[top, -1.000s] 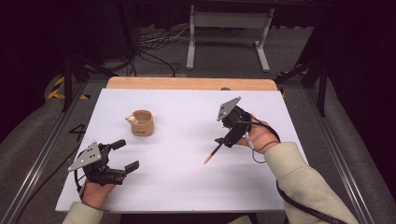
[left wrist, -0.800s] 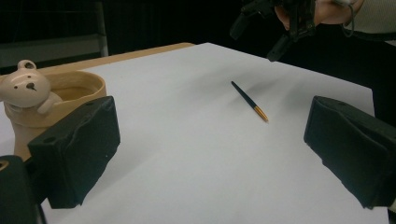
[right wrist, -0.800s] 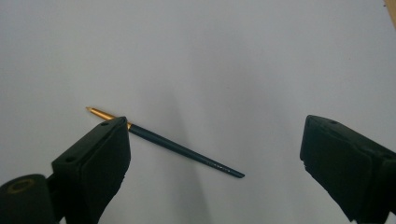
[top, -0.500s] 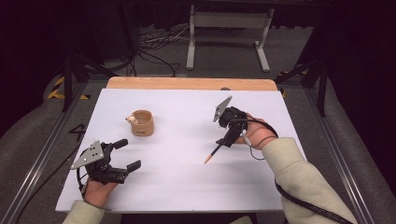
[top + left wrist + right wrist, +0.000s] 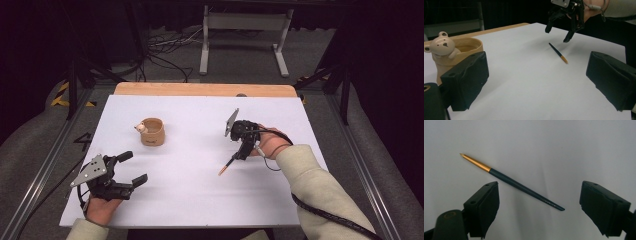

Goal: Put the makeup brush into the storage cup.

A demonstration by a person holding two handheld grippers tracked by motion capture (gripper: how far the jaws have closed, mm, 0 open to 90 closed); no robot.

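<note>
Two grippers work over a white table (image 5: 200, 200). The right gripper (image 5: 243, 150), held in the person's right hand (image 5: 270, 146), points down at a thin paintbrush (image 5: 230, 163) that lies flat on the white surface, right of the table's middle. Its jaws stand apart and have just been closing a little; nothing is pressed between them. In the right gripper view the paintbrush (image 5: 511, 182) lies aslant on the table beyond the two black pads, its gold end up toward the left and its dark handle running down toward the right, and neither pad touches it. In the left gripper view the right gripper (image 5: 560, 33) hangs just above the dark end of the paintbrush (image 5: 558, 52), with its fingertips clear of the surface.

The left gripper (image 5: 131, 169) rests low near the table's near left corner, in the person's left hand (image 5: 102, 207). Its jaws are wide apart and hold nothing, as the left gripper view shows with bare table between the two pads.

A tan cup (image 5: 151, 132) with a small bear figure on its rim stands upright left of the middle, well apart from the paintbrush. In the left gripper view the cup (image 5: 461, 53) sits just behind the left-hand pad.
</note>
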